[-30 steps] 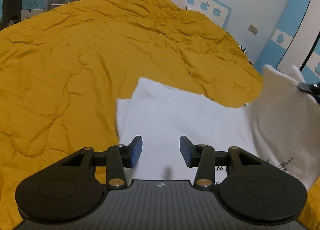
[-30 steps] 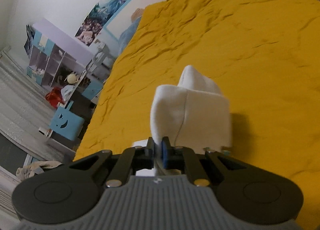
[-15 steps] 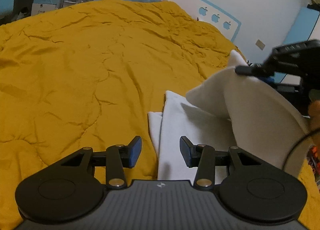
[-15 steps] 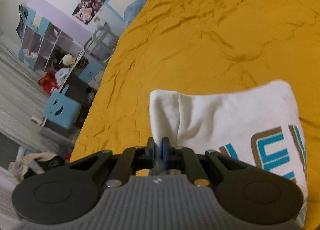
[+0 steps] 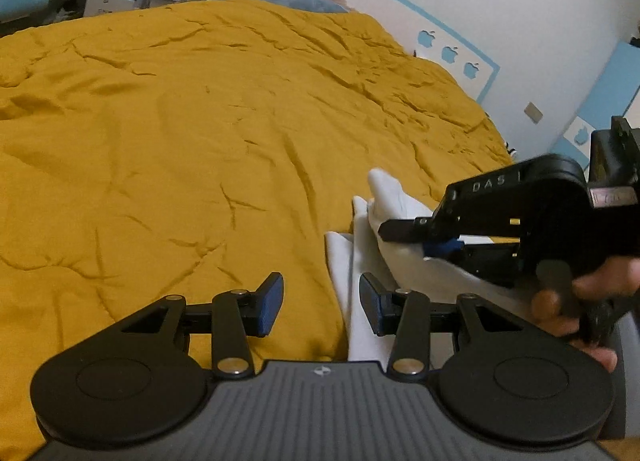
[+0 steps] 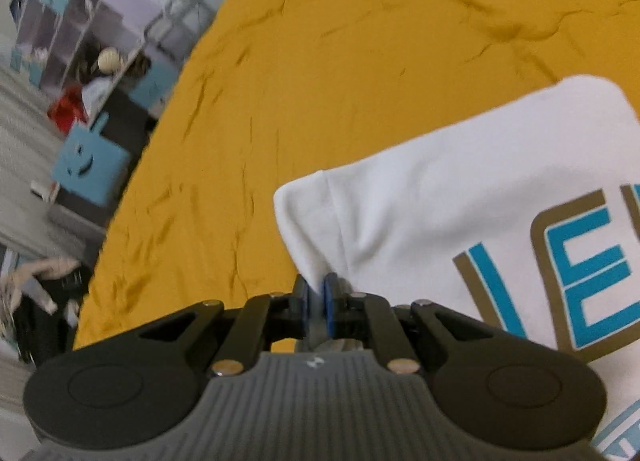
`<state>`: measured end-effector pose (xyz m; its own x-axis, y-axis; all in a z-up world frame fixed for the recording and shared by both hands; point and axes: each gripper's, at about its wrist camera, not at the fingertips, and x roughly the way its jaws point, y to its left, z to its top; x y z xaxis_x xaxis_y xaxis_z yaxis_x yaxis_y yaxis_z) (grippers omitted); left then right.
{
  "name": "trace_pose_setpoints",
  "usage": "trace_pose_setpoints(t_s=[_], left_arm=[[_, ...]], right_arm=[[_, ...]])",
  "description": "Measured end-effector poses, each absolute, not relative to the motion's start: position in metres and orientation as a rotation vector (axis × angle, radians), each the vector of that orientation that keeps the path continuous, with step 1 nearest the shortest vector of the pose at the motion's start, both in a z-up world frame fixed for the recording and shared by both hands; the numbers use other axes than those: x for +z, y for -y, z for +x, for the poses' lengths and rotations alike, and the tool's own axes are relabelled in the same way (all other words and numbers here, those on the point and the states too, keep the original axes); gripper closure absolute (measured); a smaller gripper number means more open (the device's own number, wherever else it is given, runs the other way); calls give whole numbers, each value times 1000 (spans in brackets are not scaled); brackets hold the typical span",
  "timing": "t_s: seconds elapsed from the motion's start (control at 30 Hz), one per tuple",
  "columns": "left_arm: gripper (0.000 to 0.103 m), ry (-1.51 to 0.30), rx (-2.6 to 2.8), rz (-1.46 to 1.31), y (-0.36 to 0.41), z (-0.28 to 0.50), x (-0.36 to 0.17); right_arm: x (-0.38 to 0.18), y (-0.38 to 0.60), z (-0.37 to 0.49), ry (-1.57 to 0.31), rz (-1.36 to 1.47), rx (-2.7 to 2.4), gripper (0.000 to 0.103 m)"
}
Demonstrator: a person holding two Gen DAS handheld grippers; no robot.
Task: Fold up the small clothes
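A white garment (image 6: pixel 460 197) with a blue and gold printed logo lies on the yellow bedspread (image 6: pixel 320 61). My right gripper (image 6: pixel 316 297) is shut on its near corner, low over the bed. In the left wrist view the garment (image 5: pixel 360 245) shows as a folded white edge, with the right gripper (image 5: pixel 424 237) clamped on it from the right. My left gripper (image 5: pixel 320 301) is open and empty, its fingers astride the garment's left edge, just above it.
The yellow bedspread (image 5: pixel 200 121) fills the view, with a white and blue headboard (image 5: pixel 360 1) at the far end. Blue and white shelves and boxes (image 6: pixel 92 165) stand beside the bed. A blue wardrobe (image 5: pixel 616 81) stands at the right.
My right gripper has carried the garment's corner over to the left and down, laying the fold with the logo side up. My left gripper has shifted left to the garment's edge and stayed open.
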<state>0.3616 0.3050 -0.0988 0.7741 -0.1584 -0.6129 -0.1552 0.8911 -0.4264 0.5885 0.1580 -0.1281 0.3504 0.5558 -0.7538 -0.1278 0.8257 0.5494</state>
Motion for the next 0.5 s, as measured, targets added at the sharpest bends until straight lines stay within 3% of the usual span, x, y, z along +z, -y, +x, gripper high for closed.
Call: trace_pose_setpoints(t_s=[0.17, 0.33, 0.5], left_arm=[[52, -676, -10, -490, -304, 344, -84], [52, -624, -62, -609, -311, 314, -71], [50, -644, -78, -749, -317, 289, -73]], right_arm=[[-94, -152, 565, -1104, 417, 560, 82], [-52, -106, 514, -1007, 376, 629, 78], [-47, -37, 456, -938, 276, 578, 71]])
